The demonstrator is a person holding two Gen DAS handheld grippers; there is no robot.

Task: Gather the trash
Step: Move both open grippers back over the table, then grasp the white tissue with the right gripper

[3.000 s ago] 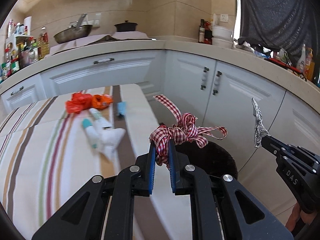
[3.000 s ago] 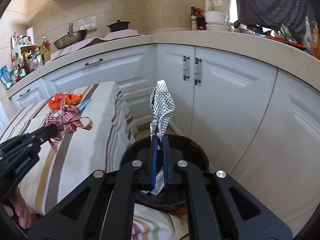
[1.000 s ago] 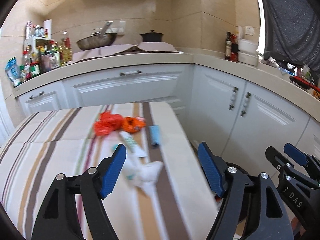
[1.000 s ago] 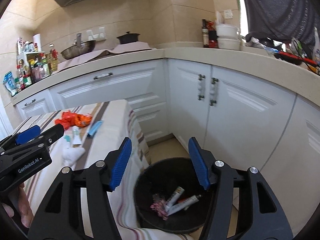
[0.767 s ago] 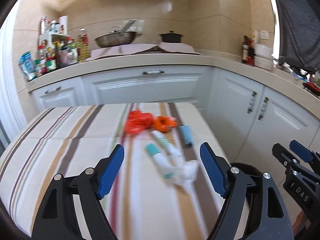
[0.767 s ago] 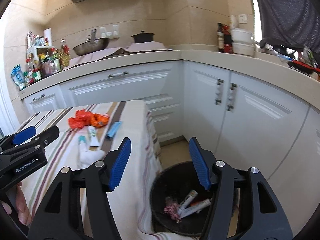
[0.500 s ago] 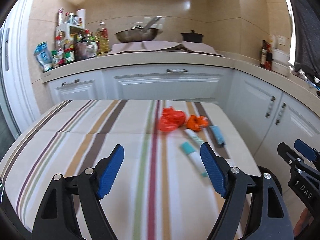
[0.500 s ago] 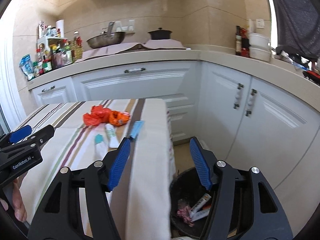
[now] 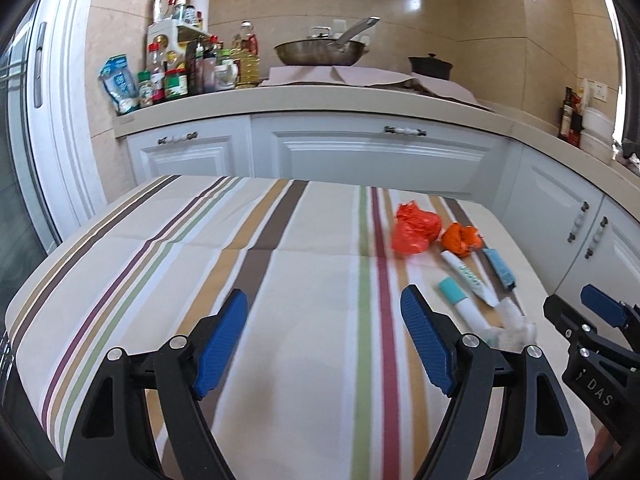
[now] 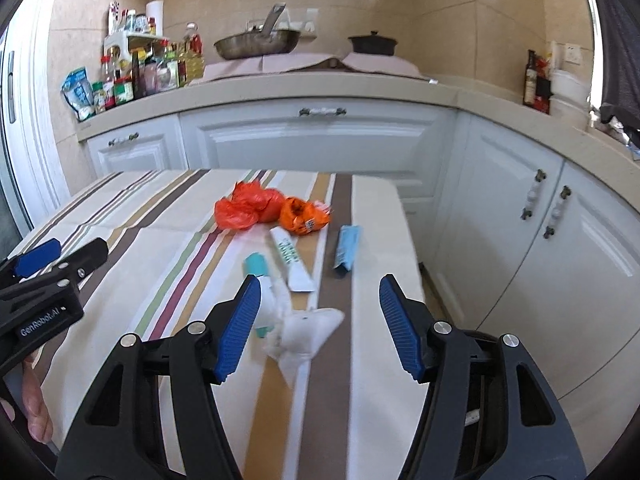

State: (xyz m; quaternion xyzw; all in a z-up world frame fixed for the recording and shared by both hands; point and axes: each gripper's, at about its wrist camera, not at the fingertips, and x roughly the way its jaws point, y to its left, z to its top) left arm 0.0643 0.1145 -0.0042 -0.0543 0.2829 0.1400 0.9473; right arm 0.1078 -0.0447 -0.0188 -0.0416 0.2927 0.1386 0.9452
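Closest in, the right gripper (image 10: 318,320) hangs over the near right part of the tabletop (image 10: 168,248) with its jaws spread wide and nothing held. The crumpled white tissue (image 10: 306,330) lies directly between and just ahead of them, so this gripper looks the nearer one for the next pick. The tissue touches the lower end of a teal-capped tube (image 10: 258,276), whose long axis runs away from the gripper, roughly in line with its reach. The left gripper (image 9: 324,334) is also wide apart and empty, over bare striped cloth; all the trash lies off to its right, the tissue (image 9: 514,326) low beside its right finger. Just beyond is a white tube (image 10: 290,258), also lying lengthwise, and to its right a blue wrapper (image 10: 346,246), near the edge. Farthest are a red bag (image 10: 244,206) and an orange wrapper (image 10: 302,216), touching. A dark bin rim (image 10: 476,338) shows low behind the right finger
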